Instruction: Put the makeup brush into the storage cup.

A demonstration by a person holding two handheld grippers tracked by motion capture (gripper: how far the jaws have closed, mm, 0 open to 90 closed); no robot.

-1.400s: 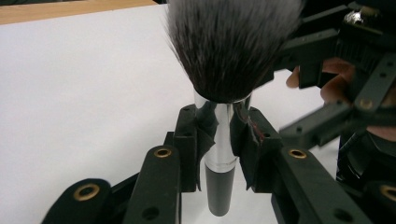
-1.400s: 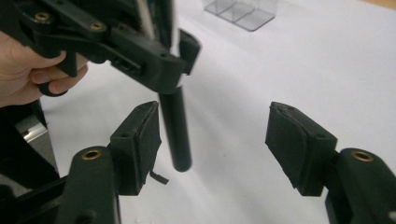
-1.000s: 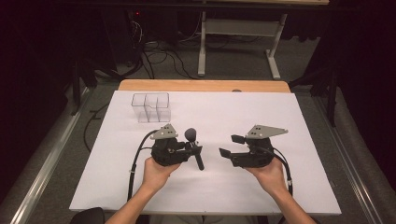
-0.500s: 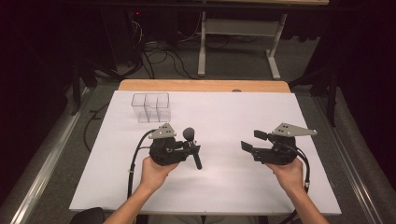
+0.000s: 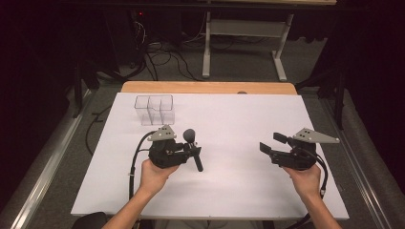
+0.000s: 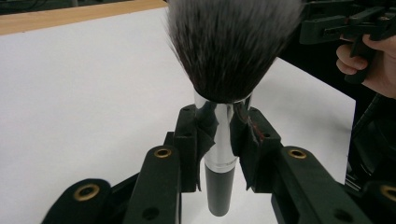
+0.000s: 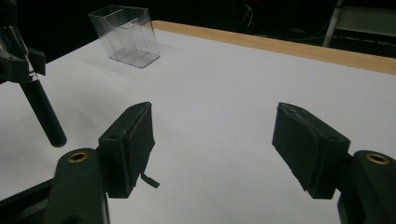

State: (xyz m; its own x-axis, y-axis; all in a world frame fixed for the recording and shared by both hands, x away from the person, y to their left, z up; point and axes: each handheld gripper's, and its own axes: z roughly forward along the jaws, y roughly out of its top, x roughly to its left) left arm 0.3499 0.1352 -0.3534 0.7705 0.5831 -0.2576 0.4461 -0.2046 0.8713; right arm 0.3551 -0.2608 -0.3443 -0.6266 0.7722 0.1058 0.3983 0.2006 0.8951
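Left gripper (image 5: 191, 151) clamped on a makeup brush (image 6: 227, 70), pads pressing the silver ferrule from both sides, grey bristle head beyond the jaws, black handle end pointing back below them. Right gripper (image 7: 212, 149) wide open, jaws just opened further, nothing between the pads (image 7: 140, 135). Brush well apart from this gripper, off to its left side. Clear three-compartment organizer (image 5: 154, 109) standing ahead of the left gripper on the white table sheet (image 5: 239, 119).
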